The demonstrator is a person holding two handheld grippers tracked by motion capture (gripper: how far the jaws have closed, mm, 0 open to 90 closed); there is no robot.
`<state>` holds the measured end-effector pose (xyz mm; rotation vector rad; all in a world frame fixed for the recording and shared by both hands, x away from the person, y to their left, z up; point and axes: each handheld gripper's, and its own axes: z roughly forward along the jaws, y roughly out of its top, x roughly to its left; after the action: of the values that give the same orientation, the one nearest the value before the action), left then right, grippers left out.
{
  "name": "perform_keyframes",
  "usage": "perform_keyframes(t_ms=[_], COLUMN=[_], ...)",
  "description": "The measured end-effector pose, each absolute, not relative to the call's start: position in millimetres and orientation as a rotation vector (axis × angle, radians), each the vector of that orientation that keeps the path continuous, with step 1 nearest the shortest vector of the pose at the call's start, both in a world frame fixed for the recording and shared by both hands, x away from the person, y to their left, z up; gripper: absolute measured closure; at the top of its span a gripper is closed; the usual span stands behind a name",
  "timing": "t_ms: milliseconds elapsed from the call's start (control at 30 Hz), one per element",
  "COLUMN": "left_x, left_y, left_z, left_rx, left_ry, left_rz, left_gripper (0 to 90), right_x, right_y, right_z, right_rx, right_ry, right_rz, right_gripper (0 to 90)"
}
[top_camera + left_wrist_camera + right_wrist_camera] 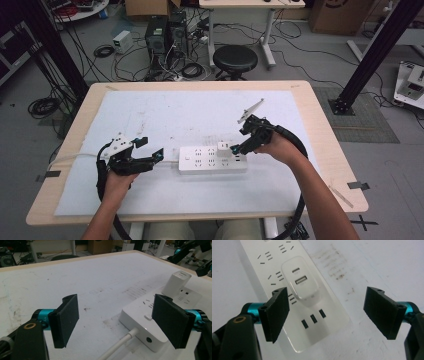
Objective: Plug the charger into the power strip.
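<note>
White power strip [212, 160] lies lengthwise across the table, charger [223, 146] seemingly upright; both grippers' jaws apart, empty.

I work in a lab: behind my table [320, 165] stand computer towers [165, 34], tangled cables [125, 60], a stool [235, 59] and boxes [340, 15].

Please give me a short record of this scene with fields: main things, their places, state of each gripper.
surface: white mat on a wooden table
power strip: white power strip flat on the mat, its cable leaving the end by the left gripper
charger: white USB charger plugged upright into the strip
left gripper: open, beside the strip's cable end
right gripper: open, above the charger, nothing held
</note>
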<state>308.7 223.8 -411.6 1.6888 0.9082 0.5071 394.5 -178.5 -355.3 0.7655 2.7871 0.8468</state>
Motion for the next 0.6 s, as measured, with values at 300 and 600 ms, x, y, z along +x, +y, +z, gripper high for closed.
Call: perform_keyframes(t_ms=[300, 600], left_x=[306, 305], left_y=[221, 219], left_z=[-407, -406], left_rx=[1.707, 1.709], left_ry=[0.886, 0.880], left_rz=[0.521, 0.526], left_gripper=[21.8, 21.8], right_x=[369, 342], right_y=[-223, -260], right_z=[-358, -360], right_rx=[0.929, 1.042], right_ry=[2.626, 2.478], right_rz=[0.939, 0.966], right_gripper=[21.1, 21.1])
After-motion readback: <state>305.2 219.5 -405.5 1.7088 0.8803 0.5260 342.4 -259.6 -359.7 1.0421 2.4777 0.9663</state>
